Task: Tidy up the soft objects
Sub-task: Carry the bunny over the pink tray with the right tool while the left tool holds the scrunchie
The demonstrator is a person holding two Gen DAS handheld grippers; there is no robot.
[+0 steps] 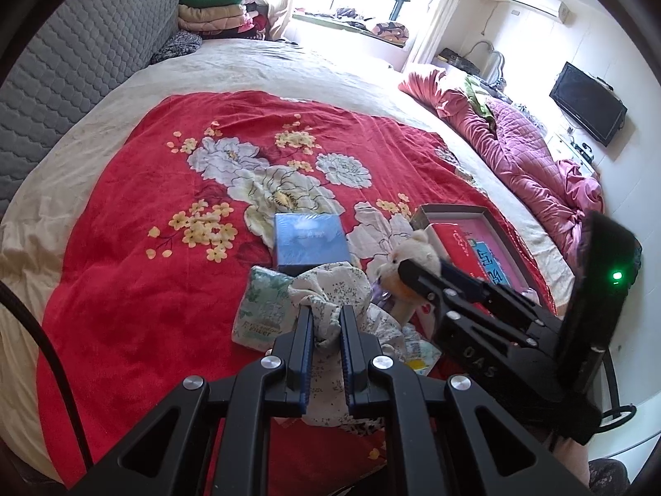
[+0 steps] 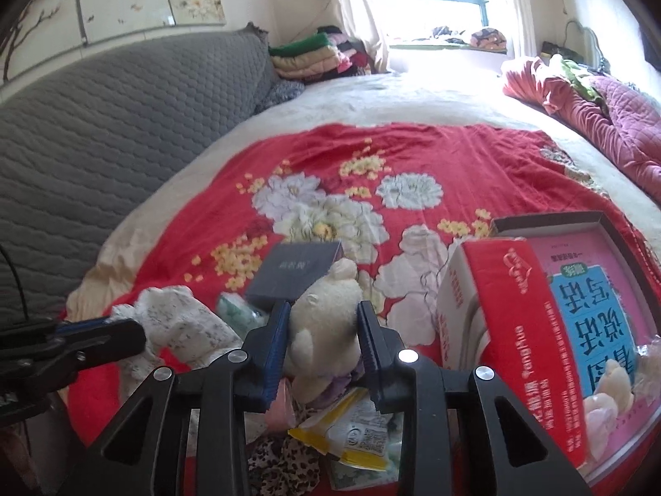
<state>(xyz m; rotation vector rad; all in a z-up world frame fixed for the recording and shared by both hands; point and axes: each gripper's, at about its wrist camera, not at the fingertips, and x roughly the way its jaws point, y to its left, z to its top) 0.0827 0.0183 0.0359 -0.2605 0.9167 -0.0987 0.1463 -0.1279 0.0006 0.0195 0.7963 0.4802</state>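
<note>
Left gripper (image 1: 326, 326) pinches floral cloth (image 1: 330, 289) on red blanket (image 1: 124, 248). Right gripper (image 2: 324, 332) clamps cream plush bear (image 2: 326, 310) beside open box (image 2: 545, 223). Right view alone shows yellow packet (image 2: 351, 438) and leopard fabric (image 2: 285, 471); left view alone the TV (image 1: 588, 103). One blue box (image 1: 310, 244), one green tissue pack (image 1: 260, 310).
</note>
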